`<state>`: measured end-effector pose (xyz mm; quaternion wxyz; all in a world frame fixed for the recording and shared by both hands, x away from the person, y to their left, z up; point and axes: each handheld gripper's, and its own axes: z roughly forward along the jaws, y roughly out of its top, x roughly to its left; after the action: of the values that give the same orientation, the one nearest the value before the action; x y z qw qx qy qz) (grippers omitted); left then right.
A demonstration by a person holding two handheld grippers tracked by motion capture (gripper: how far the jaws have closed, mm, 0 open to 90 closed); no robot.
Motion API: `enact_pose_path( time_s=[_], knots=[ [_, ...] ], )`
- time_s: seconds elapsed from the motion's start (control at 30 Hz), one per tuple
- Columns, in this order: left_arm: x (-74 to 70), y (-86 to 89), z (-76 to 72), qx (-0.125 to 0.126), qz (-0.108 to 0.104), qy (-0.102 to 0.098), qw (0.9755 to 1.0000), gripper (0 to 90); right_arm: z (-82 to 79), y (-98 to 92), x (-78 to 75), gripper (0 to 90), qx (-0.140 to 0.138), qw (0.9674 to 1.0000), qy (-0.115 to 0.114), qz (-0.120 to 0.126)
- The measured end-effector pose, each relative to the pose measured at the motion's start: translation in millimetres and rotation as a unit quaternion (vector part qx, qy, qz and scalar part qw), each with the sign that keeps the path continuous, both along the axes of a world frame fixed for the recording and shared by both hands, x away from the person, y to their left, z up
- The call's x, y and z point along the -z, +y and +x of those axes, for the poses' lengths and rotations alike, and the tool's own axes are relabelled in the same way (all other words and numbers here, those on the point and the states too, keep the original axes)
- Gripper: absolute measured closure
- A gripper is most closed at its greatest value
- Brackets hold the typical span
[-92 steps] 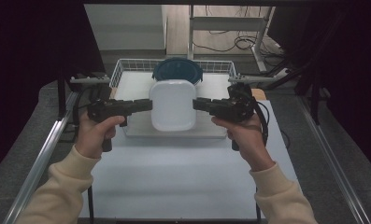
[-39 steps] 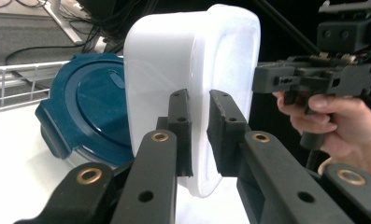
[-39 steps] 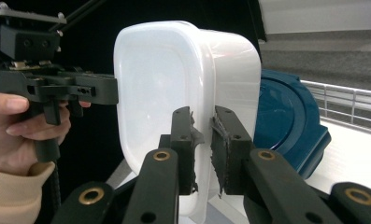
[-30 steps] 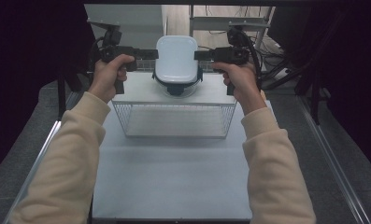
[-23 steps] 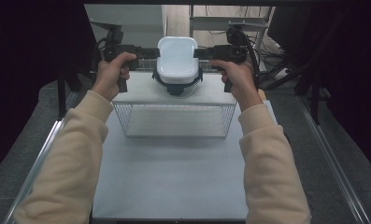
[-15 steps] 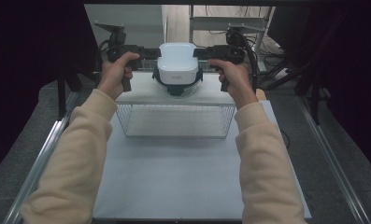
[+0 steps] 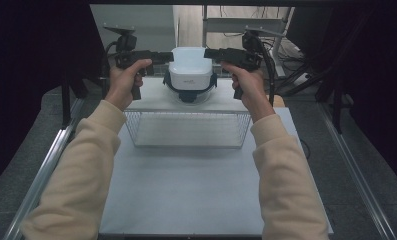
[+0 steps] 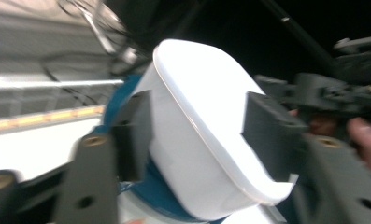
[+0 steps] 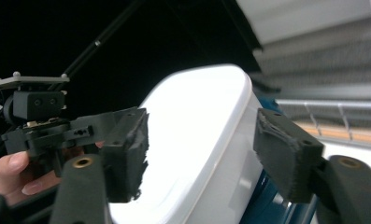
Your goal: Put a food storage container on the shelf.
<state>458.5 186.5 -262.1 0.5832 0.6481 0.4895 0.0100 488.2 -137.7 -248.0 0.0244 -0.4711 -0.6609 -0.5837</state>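
Support is being given to the white container (image 7: pixel 189 70) from opposite sides, beyond the wire basket (image 7: pixel 186 129), with left gripper (image 7: pixel 161 56) and right gripper (image 7: pixel 213 52) fingers being clamped on its walls.

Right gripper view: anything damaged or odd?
The foam pad on one jaw of the right hand-held gripper looks frayed and torn along its edge. The white rounded plastic lid between the jaws sits tilted.
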Motion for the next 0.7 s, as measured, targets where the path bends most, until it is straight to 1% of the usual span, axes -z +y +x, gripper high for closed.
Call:
enact_pose_path(
  time_s=[0.03,0.07,0.13,0.2,0.23,0.27,0.3,0.33,0.37,0.47,0.5,0.53,0.57,0.6,0.67,0.7],
  knots=[
    [-1.6,0.8,-3.1,-0.002,0.007,-0.008,0.9999,36.3,-3.1,-1.5,-1.3,32.2,-0.003,1.0000,-0.008,-0.001],
    [-4.2,2.7,-8.6,-0.007,0.021,-0.022,0.9995,33.7,-5.7,-2.5,-2.2,31.4,-0.007,0.9999,-0.014,-0.003],
    [-7.4,5.8,-19.5,-0.017,0.039,-0.043,0.9982,28.7,-15.3,-6.4,-3.7,29.1,-0.009,0.9991,-0.038,-0.015],
    [-8.6,9.5,-32.1,-0.019,0.052,-0.060,0.9966,26.8,-26.8,-11.3,-3.9,28.2,-0.012,0.9978,-0.060,-0.024],
    [-8.0,11.2,-40.6,-0.021,0.059,-0.070,0.9956,26.1,-33.1,-14.4,-3.7,27.7,-0.014,0.9971,-0.069,-0.029],
    [-7.2,12.1,-45.9,-0.022,0.062,-0.075,0.9950,25.7,-41.0,-18.8,-2.5,27.4,-0.017,0.9961,-0.080,-0.032],
    [-5.6,13.3,-52.9,-0.021,0.067,-0.082,0.9942,25.5,-45.9,-21.8,-1.3,27.3,-0.019,0.9955,-0.086,-0.034],
    [-2.8,14.5,-62.0,-0.017,0.073,-0.089,0.9932,25.3,-52.5,-26.2,0.5,27.3,-0.020,0.9945,-0.094,-0.042],
    [-0.7,15.1,-67.6,-0.015,0.076,-0.093,0.9926,25.1,-61.4,-31.6,3.9,27.3,-0.019,0.9929,-0.105,-0.052],
    [9.9,16.5,-90.6,-0.004,0.093,-0.106,0.9900,25.1,-81.2,-44.3,12.9,27.0,-0.027,0.9893,-0.125,-0.070],
    [13.1,16.5,-96.1,-0.003,0.097,-0.109,0.9893,25.1,-88.8,-48.7,16.3,27.0,-0.028,0.9883,-0.130,-0.075],
    [19.8,16.2,-106.5,0.001,0.105,-0.114,0.9880,25.2,-94.1,-51.9,18.9,27.0,-0.031,0.9874,-0.135,-0.078],
    [23.3,16.2,-111.5,0.003,0.109,-0.116,0.9873,25.1,-104.8,-57.6,23.9,27.0,-0.033,0.9854,-0.141,-0.089],
    [28.3,16.1,-117.9,0.004,0.113,-0.118,0.9865,25.1,-110.1,-60.1,26.5,27.0,-0.033,0.9846,-0.144,-0.093],
    [39.7,15.5,-129.8,0.007,0.119,-0.118,0.9858,25.1,-123.3,-66.2,33.9,27.0,-0.035,0.9822,-0.152,-0.105],
    [44.4,15.2,-134.0,0.008,0.120,-0.117,0.9859,25.1,-129.6,-69.0,38.0,27.0,-0.035,0.9812,-0.155,-0.110]
  ],
)
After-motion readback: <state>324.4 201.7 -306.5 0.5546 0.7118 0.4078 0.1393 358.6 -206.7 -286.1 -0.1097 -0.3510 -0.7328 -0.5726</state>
